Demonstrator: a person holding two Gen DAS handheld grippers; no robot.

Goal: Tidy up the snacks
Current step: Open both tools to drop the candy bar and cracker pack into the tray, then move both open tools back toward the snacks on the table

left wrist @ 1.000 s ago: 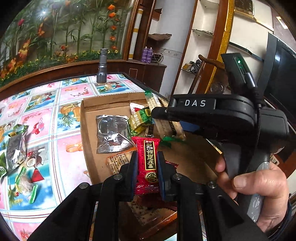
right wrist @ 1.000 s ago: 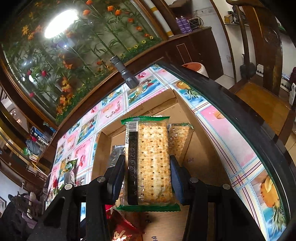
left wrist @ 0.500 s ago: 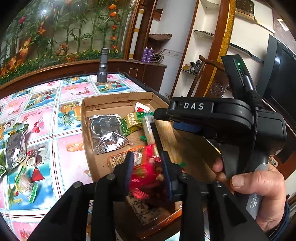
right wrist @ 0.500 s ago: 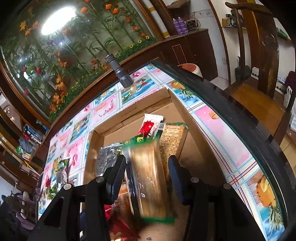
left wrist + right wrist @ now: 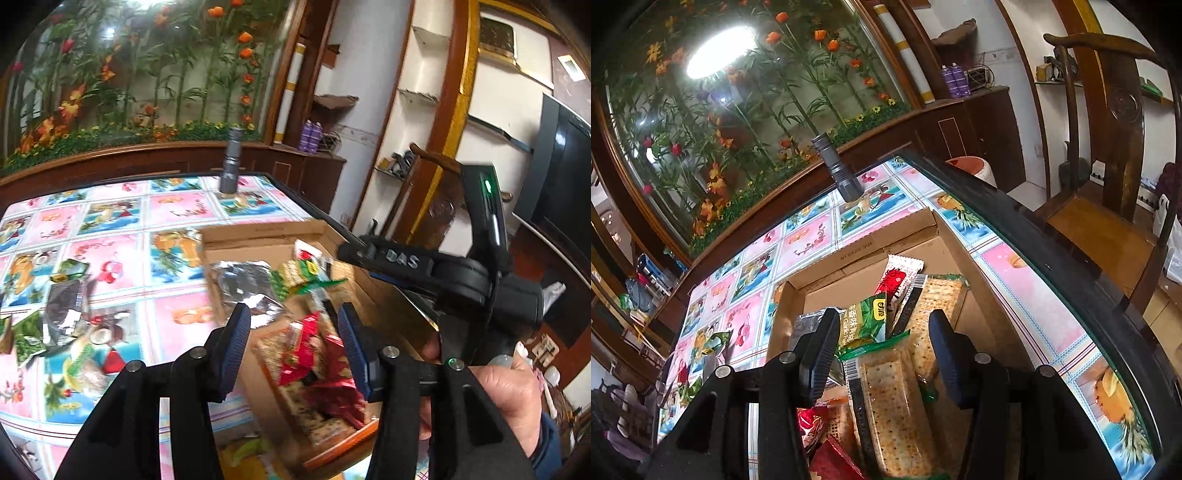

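A table with a pink and blue fruit-patterned cloth [image 5: 812, 240] stands before a dark wood-framed glass panel of bamboo and orange flowers [image 5: 147, 74], where a bright light [image 5: 716, 51] reflects. A carved wooden chair [image 5: 1108, 147] stands by white walls with shelves [image 5: 424, 92]

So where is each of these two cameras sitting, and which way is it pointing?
Left wrist: rides the left gripper, looking forward between its open fingers at the cardboard box on the table; the right gripper and right hand show.
Right wrist: rides the right gripper, open, looking down into the box at a cracker pack; no hand visible.
Both share the box, the flashlight and the patterned tablecloth.
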